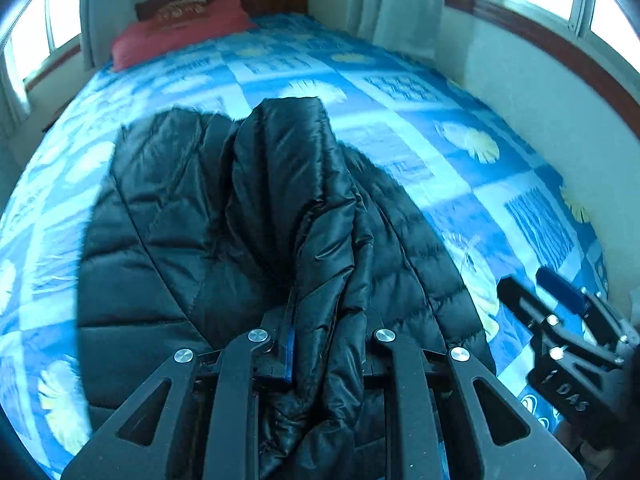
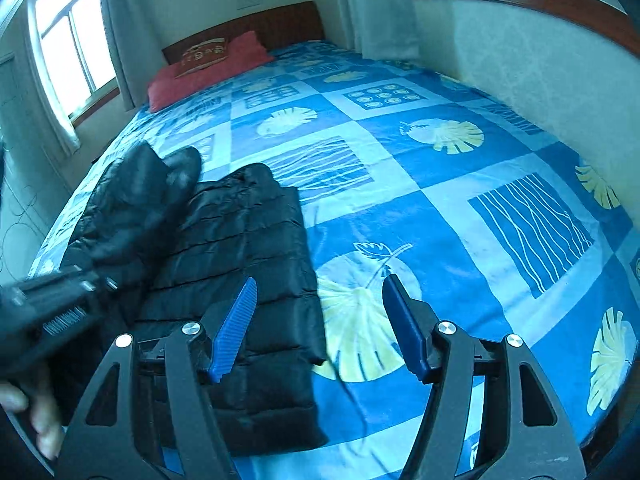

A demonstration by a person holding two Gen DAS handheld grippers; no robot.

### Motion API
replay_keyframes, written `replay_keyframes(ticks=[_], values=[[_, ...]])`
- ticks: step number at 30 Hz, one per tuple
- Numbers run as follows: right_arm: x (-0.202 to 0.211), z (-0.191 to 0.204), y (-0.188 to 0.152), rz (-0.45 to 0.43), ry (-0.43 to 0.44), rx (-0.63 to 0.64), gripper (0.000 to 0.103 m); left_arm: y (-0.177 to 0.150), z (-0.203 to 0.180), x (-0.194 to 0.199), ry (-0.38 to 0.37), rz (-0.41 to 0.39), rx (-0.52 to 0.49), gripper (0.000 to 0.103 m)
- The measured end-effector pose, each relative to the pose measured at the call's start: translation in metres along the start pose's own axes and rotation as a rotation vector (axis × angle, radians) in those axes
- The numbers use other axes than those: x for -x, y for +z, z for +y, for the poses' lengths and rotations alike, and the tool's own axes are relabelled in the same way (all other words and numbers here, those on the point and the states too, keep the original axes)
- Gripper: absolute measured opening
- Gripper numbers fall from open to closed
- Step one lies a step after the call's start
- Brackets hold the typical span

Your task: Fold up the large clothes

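A: Where is the jacket (image 1: 224, 208)?

B: It lies on the near left part of the bed (image 2: 440, 208), on the blue patterned bedspread with pale leaf prints. It is black, quilted and shiny. In the right wrist view its body is spread flat in a rough rectangle, with its near edge close to the foot of the bed.

A: And the left gripper (image 1: 328, 340)?

B: Its jaws are nearly together and they pinch a bunched fold of the jacket. In the left wrist view that fold rises up out of the jaws and stands above the rest of the cloth, lifted clear of the flat part. In the right wrist view you see the same gripper at the left edge, blurred, with the raised piece of jacket hanging from it.

A: The right gripper (image 2: 320, 320)?

B: Its jaws stand wide apart with nothing between them. The left blue pad (image 2: 234, 328) is over the jacket's right edge, while the right pad is over bare bedspread. It grips nothing.

A: What else is there?

B: A red pillow (image 2: 208, 72) lies at the far end against a dark wooden headboard (image 2: 256, 26). Windows (image 2: 68, 48) with light curtains sit on the left and on the right wall. A person's fingers (image 2: 36, 412) show at the near left corner of the right wrist view.
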State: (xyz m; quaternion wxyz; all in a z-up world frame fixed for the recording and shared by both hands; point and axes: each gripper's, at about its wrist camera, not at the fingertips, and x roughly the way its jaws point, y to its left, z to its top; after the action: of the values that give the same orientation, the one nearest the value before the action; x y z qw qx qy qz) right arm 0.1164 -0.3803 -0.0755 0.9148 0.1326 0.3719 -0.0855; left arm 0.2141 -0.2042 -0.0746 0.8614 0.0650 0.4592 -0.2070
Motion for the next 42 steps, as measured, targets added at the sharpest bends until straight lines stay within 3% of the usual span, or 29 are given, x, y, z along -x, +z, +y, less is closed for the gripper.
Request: replay_keyframes(ticks=[4, 11, 21, 34, 42], values=[[-0.006, -0.010, -0.001, 0.016, -0.018, -0.016, 0.065, -0.012, -0.016, -0.017, 0.017, 0.008, -0.030, 0.018], [-0.012, -0.013, -0.004, 0.038, -0.030, -0.015, 0.065, -0.013, -0.021, -0.006, 0.019, -0.009, -0.020, 0.021], [0.013, -0.021, -0.006, 0.006, -0.057, -0.011, 0.065, -0.016, -0.041, 0.020, -0.011, -0.046, -0.015, 0.040], [0.048, -0.011, -0.008, -0.045, -0.066, 0.018, 0.065, -0.027, -0.053, 0.068, -0.060, -0.115, -0.041, 0.041], [0.069, 0.021, -0.008, -0.082, -0.052, 0.081, 0.065, -0.037, -0.024, 0.104, -0.066, -0.177, 0.016, 0.041]])
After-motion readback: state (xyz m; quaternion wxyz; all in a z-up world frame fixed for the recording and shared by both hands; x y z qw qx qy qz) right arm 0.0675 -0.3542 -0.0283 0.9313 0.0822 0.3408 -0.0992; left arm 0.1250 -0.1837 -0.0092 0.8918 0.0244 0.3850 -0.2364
